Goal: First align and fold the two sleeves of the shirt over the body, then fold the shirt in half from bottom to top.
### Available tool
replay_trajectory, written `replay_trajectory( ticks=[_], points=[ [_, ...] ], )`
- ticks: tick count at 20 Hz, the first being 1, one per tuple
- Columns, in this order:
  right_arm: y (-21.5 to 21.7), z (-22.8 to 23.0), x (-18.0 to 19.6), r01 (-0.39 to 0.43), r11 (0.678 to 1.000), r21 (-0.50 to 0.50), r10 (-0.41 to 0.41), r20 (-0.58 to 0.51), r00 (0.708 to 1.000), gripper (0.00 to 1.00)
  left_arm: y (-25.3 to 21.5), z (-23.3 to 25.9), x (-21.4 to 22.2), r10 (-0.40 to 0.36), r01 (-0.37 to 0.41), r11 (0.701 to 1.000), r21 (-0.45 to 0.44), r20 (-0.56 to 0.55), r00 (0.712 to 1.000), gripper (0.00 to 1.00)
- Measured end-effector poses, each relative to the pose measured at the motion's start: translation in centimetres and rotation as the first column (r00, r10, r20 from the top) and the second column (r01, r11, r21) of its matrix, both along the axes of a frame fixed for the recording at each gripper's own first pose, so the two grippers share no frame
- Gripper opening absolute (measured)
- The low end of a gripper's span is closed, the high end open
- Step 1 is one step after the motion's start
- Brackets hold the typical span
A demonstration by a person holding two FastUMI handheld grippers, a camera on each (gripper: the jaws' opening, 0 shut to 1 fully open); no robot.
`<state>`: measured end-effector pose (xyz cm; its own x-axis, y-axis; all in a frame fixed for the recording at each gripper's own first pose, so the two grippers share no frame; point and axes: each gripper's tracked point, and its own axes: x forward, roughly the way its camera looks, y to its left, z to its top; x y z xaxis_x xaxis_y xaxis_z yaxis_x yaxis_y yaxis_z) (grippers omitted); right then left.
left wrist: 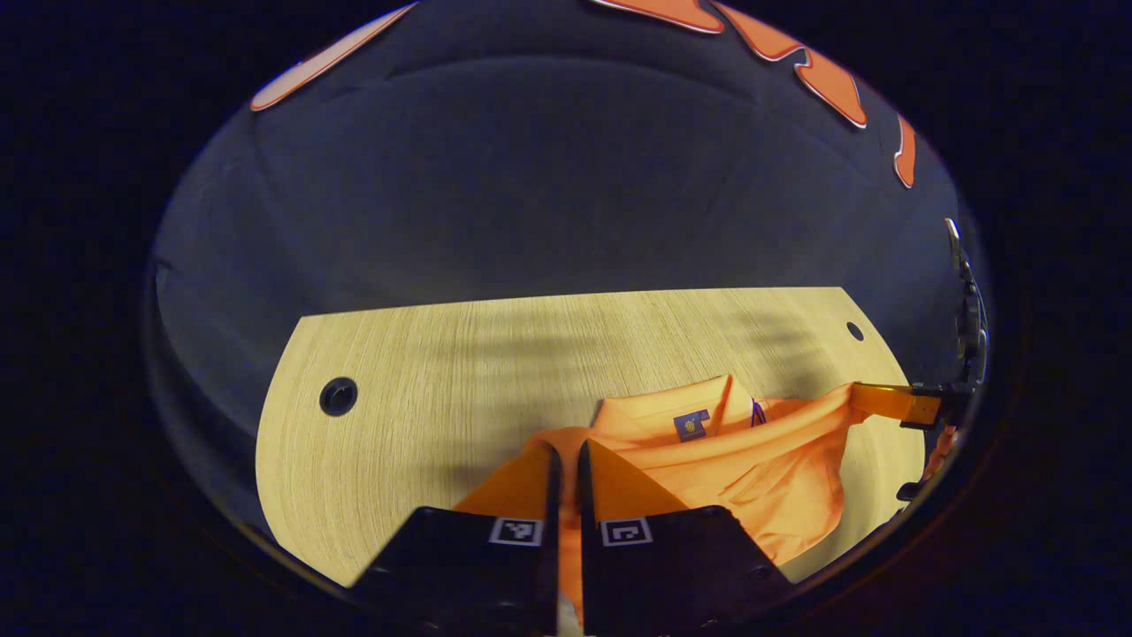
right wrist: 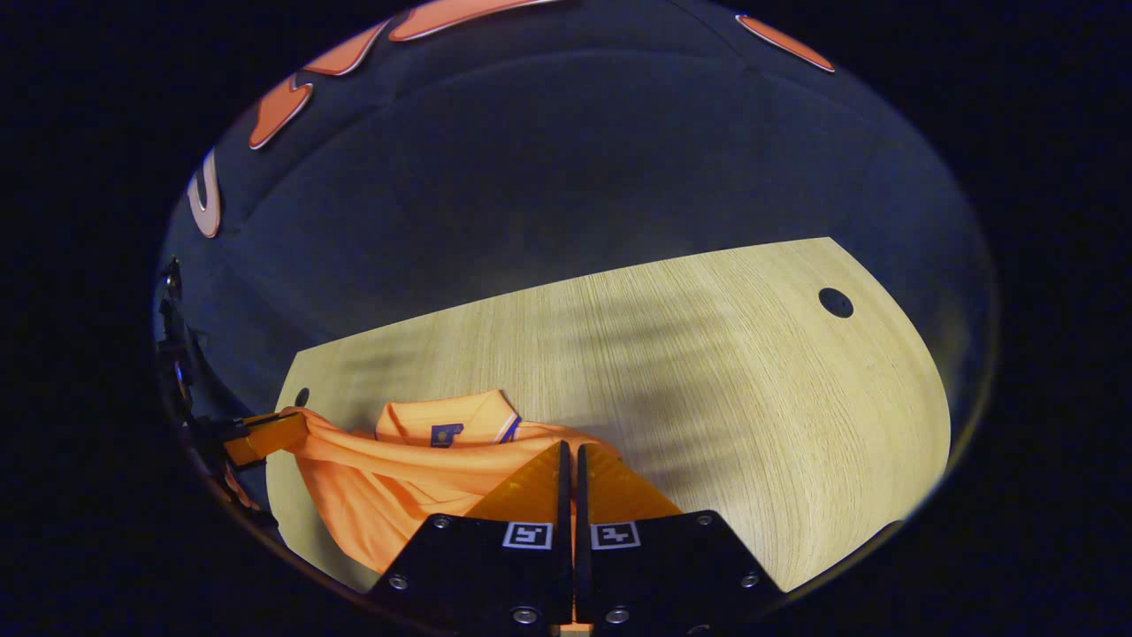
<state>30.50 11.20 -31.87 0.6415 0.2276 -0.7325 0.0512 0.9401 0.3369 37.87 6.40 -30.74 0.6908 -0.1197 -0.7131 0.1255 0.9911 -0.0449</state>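
An orange polo shirt (left wrist: 752, 460) lies bunched on the wooden table (left wrist: 424, 389), collar and dark neck label facing up. My left gripper (left wrist: 566, 456) is shut on a fold of the shirt's cloth, lifted off the table. In the right gripper view the same shirt (right wrist: 398, 478) hangs stretched between both grippers, and my right gripper (right wrist: 569, 456) is shut on its cloth. The right gripper (left wrist: 920, 407) shows at the far right in the left gripper view, pinching the shirt's edge. The left gripper (right wrist: 256, 438) appears at the far left in the right gripper view, holding the other end.
The table has round cable holes (left wrist: 338, 395) (left wrist: 854, 331) (right wrist: 835, 303) near its back corners. Dark cloth wall stands behind the table's far edge. Bare wood (right wrist: 752, 398) stretches beyond the shirt toward the back.
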Motion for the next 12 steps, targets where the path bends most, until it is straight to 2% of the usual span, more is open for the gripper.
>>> replay_trajectory(
  ticks=[1,4,6,7,8,12],
  points=[
    [0.0,-0.2,0.0,0.006,1.0,0.008,-0.006,-0.017,1.0,0.04,0.3,0.5,0.1,0.0,-0.001,1.0,0.018,0.008,1.0,0.35],
    [-0.6,0.4,0.4,0.015,1.0,-0.001,-0.015,0.01,1.0,0.66,1.6,2.9,-0.3,0.02,-0.021,0.999,0.035,0.045,0.999,0.98],
    [-1.0,2.2,0.4,0.013,1.0,-0.025,-0.011,0.078,0.997,0.87,1.6,3.9,-0.8,0.039,-0.041,0.999,0.032,0.07,0.997,1.0],
    [-0.9,3.1,0.1,0.01,0.999,-0.033,-0.006,0.105,0.994,0.92,1.6,4.7,-1.3,0.043,-0.045,0.999,0.027,0.086,0.995,1.0],
    [-0.9,4.1,-0.3,0.009,0.999,-0.037,-0.004,0.132,0.991,0.95,1.3,5.6,-2.0,0.043,-0.046,0.999,0.025,0.104,0.994,1.0],
    [-0.9,7.7,-3.5,0.003,0.998,-0.055,0.01,0.23,0.973,0.98,0.2,8.8,-6.2,0.038,-0.042,0.999,0.024,0.166,0.985,1.0]
  ],
)
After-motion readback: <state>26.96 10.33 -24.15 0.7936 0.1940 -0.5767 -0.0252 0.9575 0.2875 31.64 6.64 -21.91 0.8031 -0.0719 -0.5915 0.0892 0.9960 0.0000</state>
